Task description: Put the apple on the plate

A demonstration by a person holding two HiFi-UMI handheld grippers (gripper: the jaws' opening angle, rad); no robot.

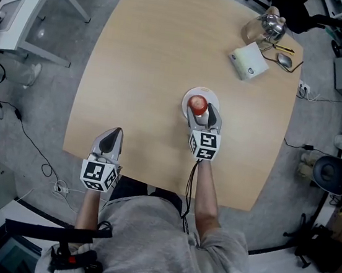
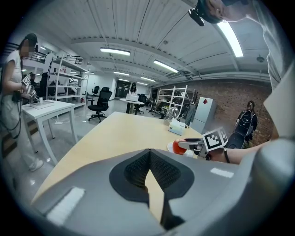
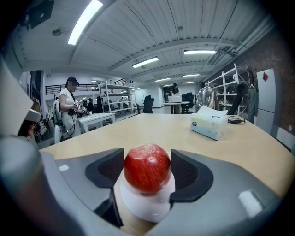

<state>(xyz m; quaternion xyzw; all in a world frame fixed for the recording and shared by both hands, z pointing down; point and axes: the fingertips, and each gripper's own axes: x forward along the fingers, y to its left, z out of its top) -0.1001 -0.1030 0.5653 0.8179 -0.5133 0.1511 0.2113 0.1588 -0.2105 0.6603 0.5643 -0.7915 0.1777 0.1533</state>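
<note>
A red apple [image 1: 197,104] [image 3: 147,167] sits over a small white plate [image 1: 187,95] [image 3: 145,205] near the middle of the wooden table [image 1: 157,50]. My right gripper [image 1: 201,112] [image 3: 147,174] is shut on the apple, with its dark pads [image 3: 108,170] against both sides. The apple's underside looks level with the plate; contact cannot be told. My left gripper [image 1: 114,133] [image 2: 148,156] is shut on nothing at the table's near left edge. In the left gripper view the apple [image 2: 176,146] and right gripper [image 2: 186,144] show to the right.
A tissue box [image 1: 249,61] [image 3: 209,122], a glass jug [image 1: 266,27] and a mouse [image 1: 284,60] lie at the table's far right corner. A white side table [image 1: 18,13] stands off to the left, an office chair [image 1: 331,174] to the right. A person [image 3: 69,108] stands far left.
</note>
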